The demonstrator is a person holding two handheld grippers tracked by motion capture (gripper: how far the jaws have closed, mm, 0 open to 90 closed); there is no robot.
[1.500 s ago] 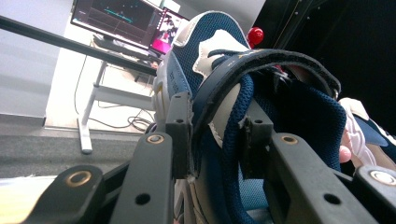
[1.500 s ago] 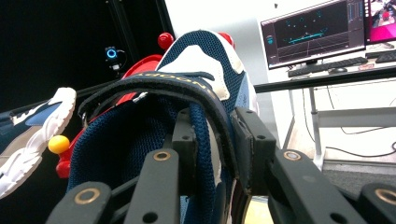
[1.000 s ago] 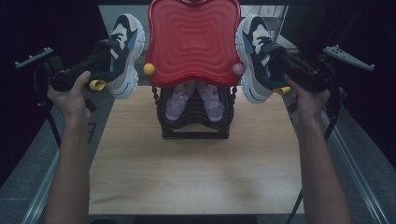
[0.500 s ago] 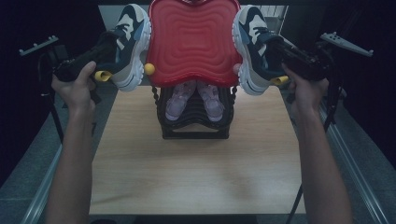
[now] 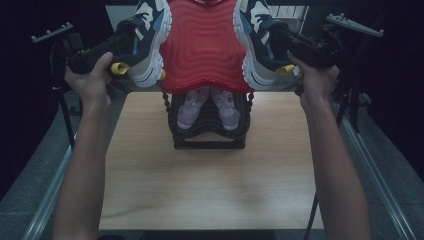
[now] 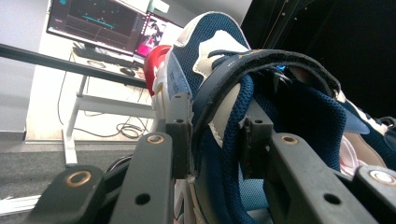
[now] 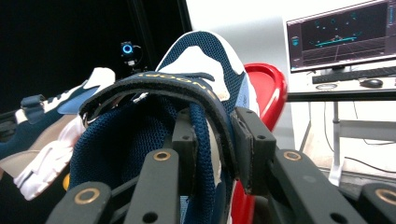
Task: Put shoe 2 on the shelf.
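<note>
Each tongs clamped on a sneaker's collar — left tongs (image 6: 212, 140) on left sneaker (image 5: 145, 37), right tongs (image 7: 212, 144) on right sneaker (image 5: 257, 42) — flanking red tray (image 5: 202, 47) above the desk (image 5: 210, 185), probably to shelve as a pair.

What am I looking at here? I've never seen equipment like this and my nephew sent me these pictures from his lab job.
A person stands at a light wooden table holding a black hand-held two-jaw tool in each hand: no robot is involved. The high view comes from a fixed camera above; the other two come from cameras riding on each tool.

The left tool is clamped on the collar of a navy-and-white strapped sneaker, and the right tool grips the matching navy-and-white sneaker. Both are held up on either side of a wavy red plastic top of a black shoe rack standing on the table. A small pair of pale pink shoes sits on the rack's lower level. Computer monitors show in the background.
</note>
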